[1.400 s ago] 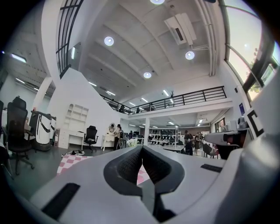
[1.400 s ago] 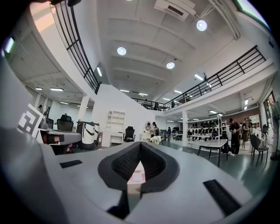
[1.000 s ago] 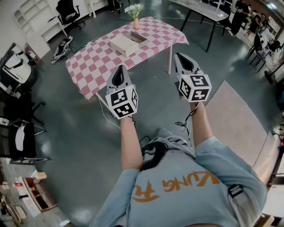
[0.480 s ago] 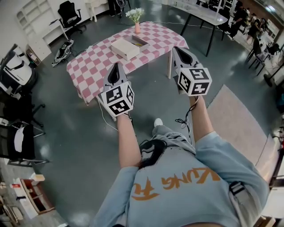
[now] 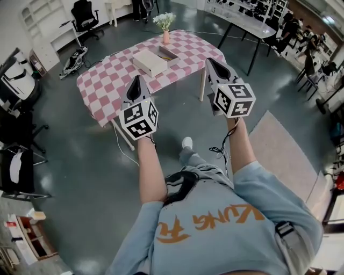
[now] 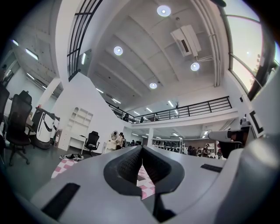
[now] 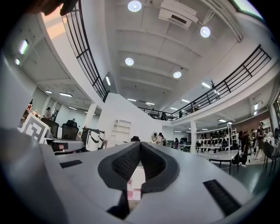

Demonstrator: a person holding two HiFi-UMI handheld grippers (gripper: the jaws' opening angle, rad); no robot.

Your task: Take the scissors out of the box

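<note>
A cream box [image 5: 150, 61] lies on the pink-checked table [image 5: 107, 80] ahead of me, beside an open tray part [image 5: 168, 51]. From this distance no scissors can be made out in it. My left gripper [image 5: 134, 80] is held in the air short of the table's near edge, jaws shut and empty [image 6: 141, 148]. My right gripper [image 5: 208, 60] hovers off the table's right corner, likewise shut with nothing in it [image 7: 140, 144]. Both point roughly level toward the table.
A pink vase of white flowers [image 5: 165, 26] stands at the table's far end. Office chairs [image 5: 19, 80] line the left, a dark-legged table [image 5: 242, 16] stands at the back right, and gear [image 5: 75, 53] lies on the floor. A cable trails under the table.
The person has stepped toward the table, one foot now showing ahead. Both grippers have moved forward with the person and stayed shut.
</note>
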